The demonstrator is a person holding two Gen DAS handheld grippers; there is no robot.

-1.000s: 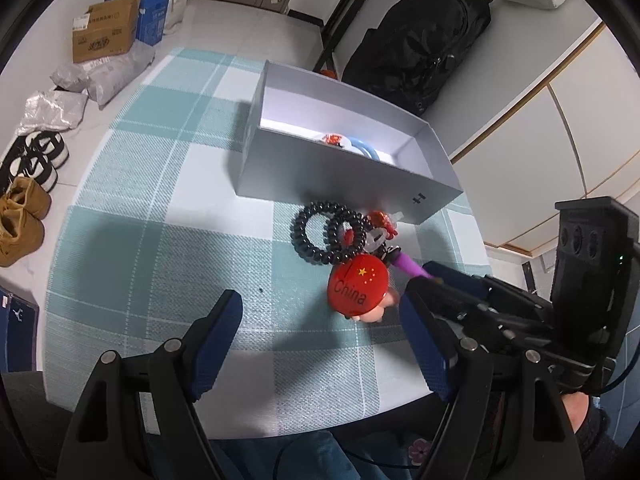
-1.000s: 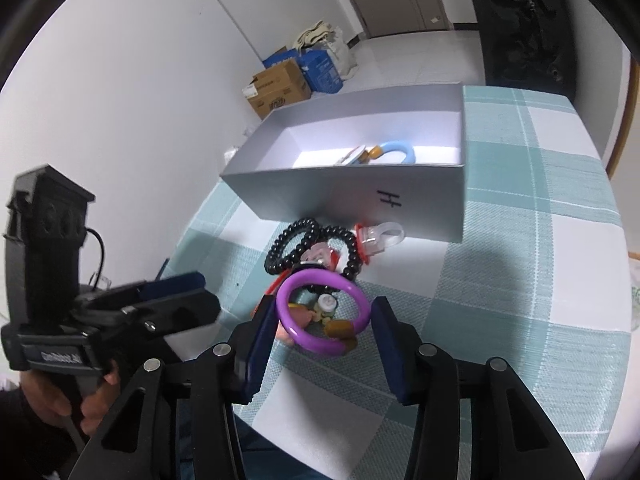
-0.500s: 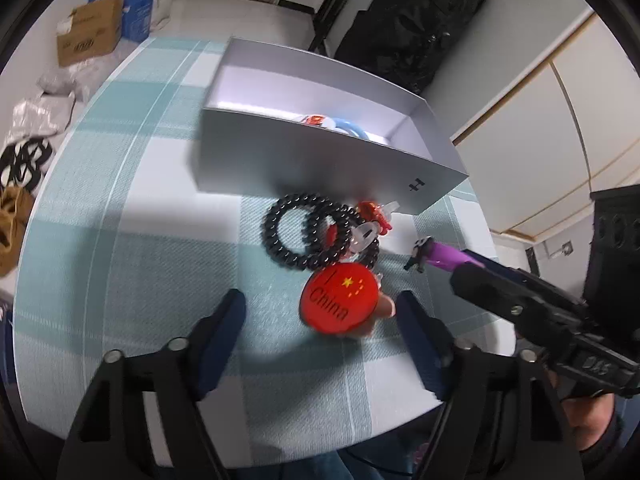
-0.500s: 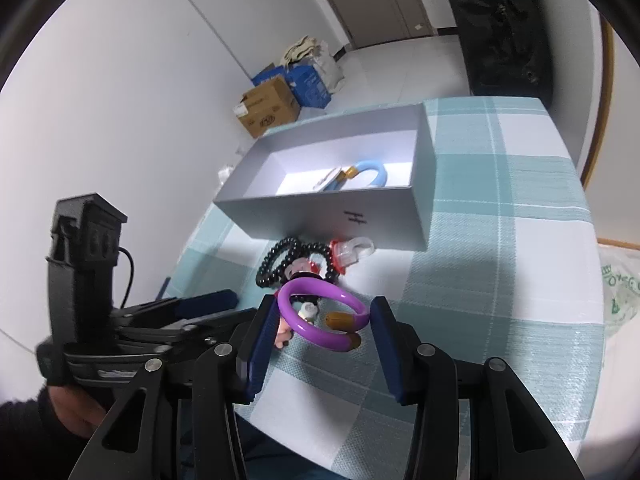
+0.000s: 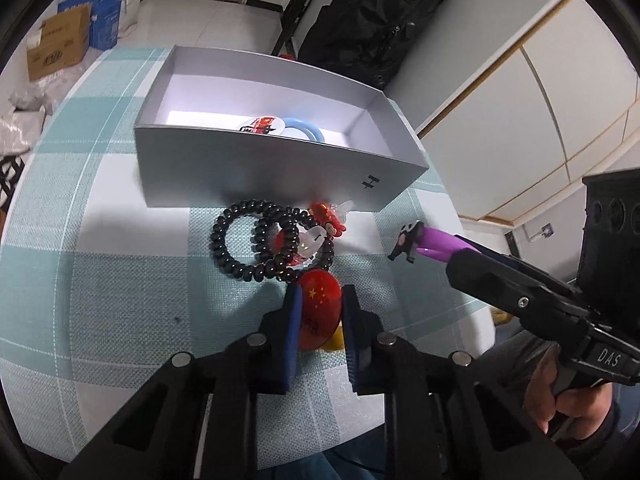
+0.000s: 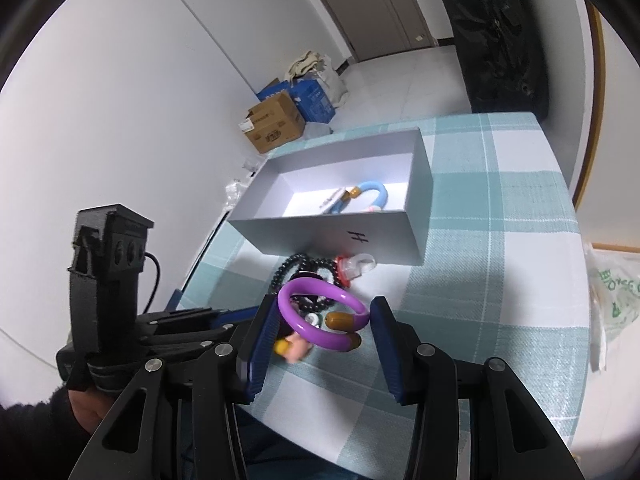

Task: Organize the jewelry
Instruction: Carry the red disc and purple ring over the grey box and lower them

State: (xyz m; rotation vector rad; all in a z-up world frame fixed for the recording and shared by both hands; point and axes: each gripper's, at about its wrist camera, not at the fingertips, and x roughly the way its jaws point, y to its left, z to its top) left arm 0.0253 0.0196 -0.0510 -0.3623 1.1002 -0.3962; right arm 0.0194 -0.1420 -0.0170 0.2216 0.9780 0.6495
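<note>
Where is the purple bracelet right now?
The purple bracelet is held between the right gripper's fingers, lifted above the table, short of the grey box.

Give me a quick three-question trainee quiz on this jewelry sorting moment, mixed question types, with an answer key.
1. True or false: the left gripper is closed on the round red badge with yellow stars.
2. Multiple choice: the right gripper holds A) the black beaded bracelets, B) the purple open ring bangle with brown ends, C) nothing.
3. Fill in: the light blue bangle lies inside the open grey cardboard ____.

Key: 1 true; 2 B; 3 box.
</note>
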